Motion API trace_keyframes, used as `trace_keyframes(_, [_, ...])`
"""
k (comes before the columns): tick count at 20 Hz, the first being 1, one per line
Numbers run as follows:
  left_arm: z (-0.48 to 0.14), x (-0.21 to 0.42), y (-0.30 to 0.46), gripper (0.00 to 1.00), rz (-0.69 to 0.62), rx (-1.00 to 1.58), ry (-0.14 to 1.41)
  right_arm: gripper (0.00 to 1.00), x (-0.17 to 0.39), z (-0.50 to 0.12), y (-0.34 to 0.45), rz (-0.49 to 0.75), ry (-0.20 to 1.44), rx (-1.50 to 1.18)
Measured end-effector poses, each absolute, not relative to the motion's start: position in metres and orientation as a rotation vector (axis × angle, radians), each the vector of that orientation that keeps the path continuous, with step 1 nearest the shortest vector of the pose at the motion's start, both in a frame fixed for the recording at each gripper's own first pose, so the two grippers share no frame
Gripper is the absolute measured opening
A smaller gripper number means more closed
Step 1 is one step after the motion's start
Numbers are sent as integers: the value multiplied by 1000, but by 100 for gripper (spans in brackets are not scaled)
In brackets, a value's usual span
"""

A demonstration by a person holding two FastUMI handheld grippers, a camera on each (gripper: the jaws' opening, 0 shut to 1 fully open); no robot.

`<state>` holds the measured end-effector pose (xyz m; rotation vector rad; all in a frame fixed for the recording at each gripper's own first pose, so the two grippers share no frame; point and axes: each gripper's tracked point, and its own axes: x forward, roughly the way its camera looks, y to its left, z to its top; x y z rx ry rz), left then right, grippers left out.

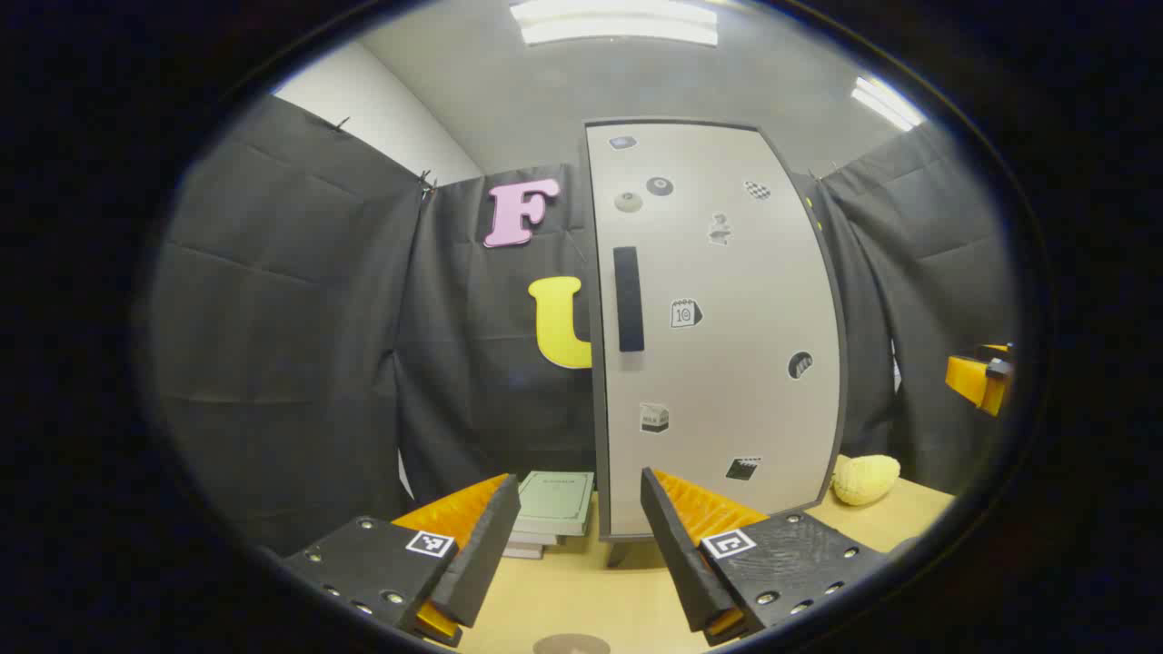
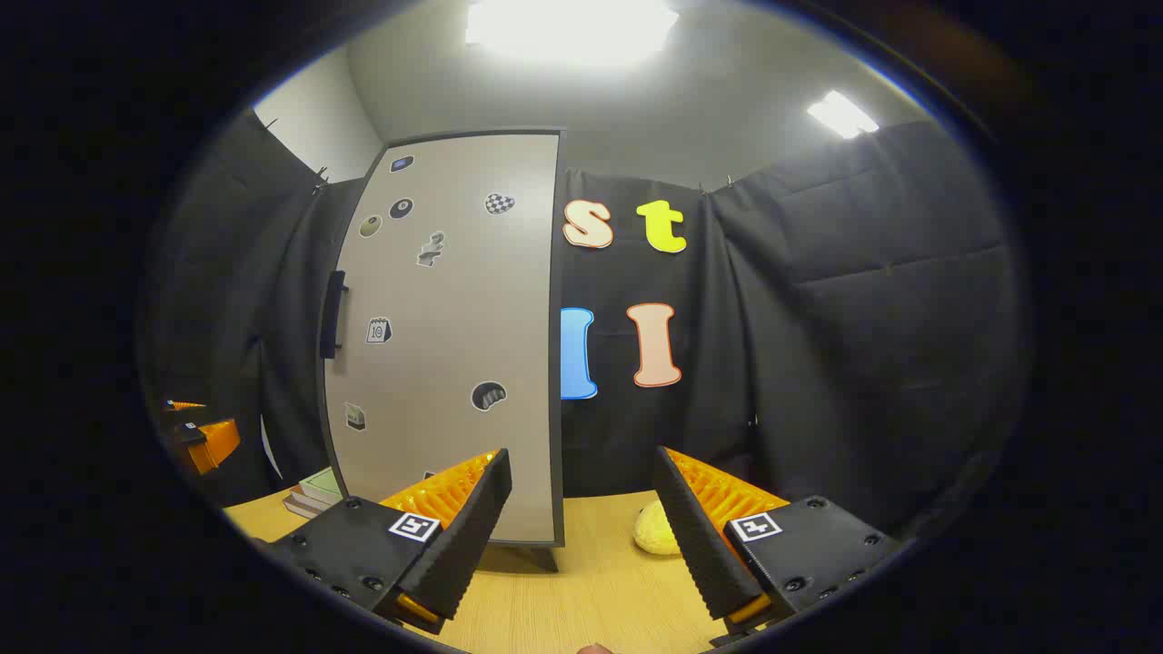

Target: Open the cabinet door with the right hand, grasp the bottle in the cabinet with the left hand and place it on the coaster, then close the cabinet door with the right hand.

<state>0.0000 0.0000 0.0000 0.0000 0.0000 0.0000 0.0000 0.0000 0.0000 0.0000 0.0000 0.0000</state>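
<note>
1. Left gripper (image 1: 580, 536): jaws apart, nothing between them, held low over the worktop (image 1: 581, 590). At the near edge below it, a sliver of a round brownish disc (image 1: 571, 644), probably the coaster.
2. Right gripper (image 2: 581, 527): jaws apart, empty, pointing past the hinge-side edge of the cabinet door (image 2: 445, 336).
3. On the worktop, a stack of books (image 1: 550, 509) sits just left of the cabinet; a soft yellow object (image 1: 865, 479) lies to its right.
4. The cabinet door is shut. Dark vertical handle (image 1: 629, 299) on its left edge, apart from both grippers.
5. Bottle: behind the closed door, so material and fill level cannot be told.
6. Handling judgement, door: rigid panel, light to swing; take the handle bar at mid-height across its narrow width and pull along the hinge arc.
7. Handling judgement, bottle: likely smooth and liable to slip or tip; grip the body below the shoulder, squarely, with moderate squeeze.
</note>
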Motion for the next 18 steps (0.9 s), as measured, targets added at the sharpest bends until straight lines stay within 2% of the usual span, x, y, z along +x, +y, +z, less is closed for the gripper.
trace_keyframes(1, [0, -1, 1, 81, 3, 0, -1, 100, 0, 0, 0, 0, -1, -1])
trace_keyframes(8, [10, -3, 8, 83, 14, 22, -30, 97, 2, -1, 5, 8, -5, 3])
trace_keyframes(9, [10, -5, 9, 83, 14, 24, -31, 100, 1, -2, 6, 9, -3, 2])
trace_keyframes(18, [9, -2, 13, 81, 25, 27, -32, 100, 9, 0, 16, 17, 5, -10])
